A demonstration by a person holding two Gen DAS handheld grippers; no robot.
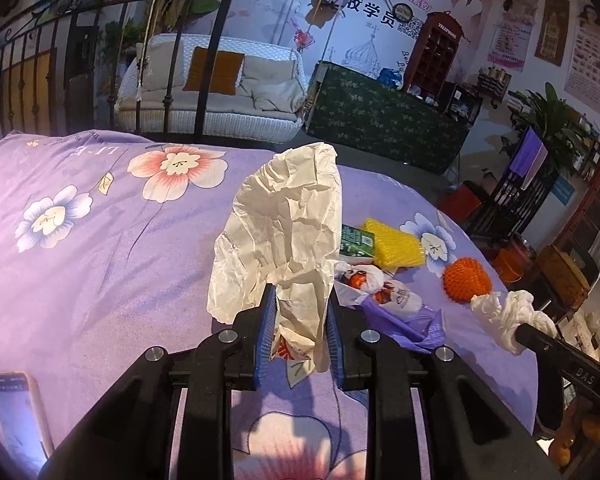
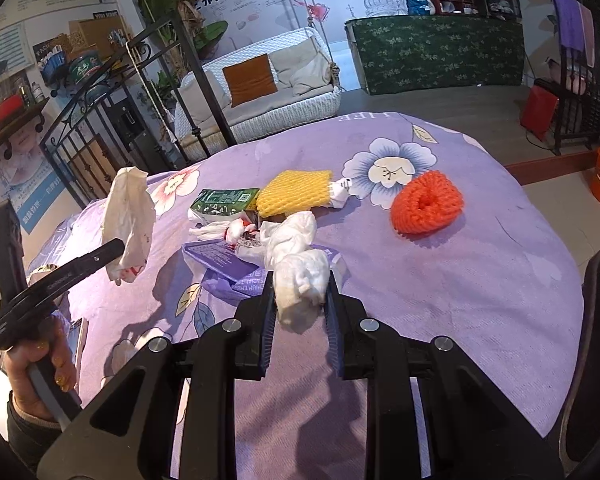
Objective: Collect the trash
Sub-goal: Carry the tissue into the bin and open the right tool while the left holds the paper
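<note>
My left gripper (image 1: pixel 300 300) is shut on a crumpled cream paper wrapper (image 1: pixel 284 232) and holds it above the purple flowered cloth; the wrapper also shows in the right wrist view (image 2: pixel 130 216). My right gripper (image 2: pixel 300 296) is shut on a white tissue wad (image 2: pixel 296 268), which also shows in the left wrist view (image 1: pixel 508 312). On the cloth lie a yellow foam net (image 2: pixel 294 192), an orange foam net (image 2: pixel 426 206), a green packet (image 2: pixel 224 200), a purple packet (image 2: pixel 224 260) and small white wrappers (image 2: pixel 228 230).
The table under the purple cloth (image 2: pixel 480 300) is round, with its edge at the right. A phone (image 1: pixel 18 412) lies at the left near edge. A black iron rack (image 2: pixel 100 140) stands behind at left. A white wicker swing seat (image 2: pixel 260 92) hangs beyond.
</note>
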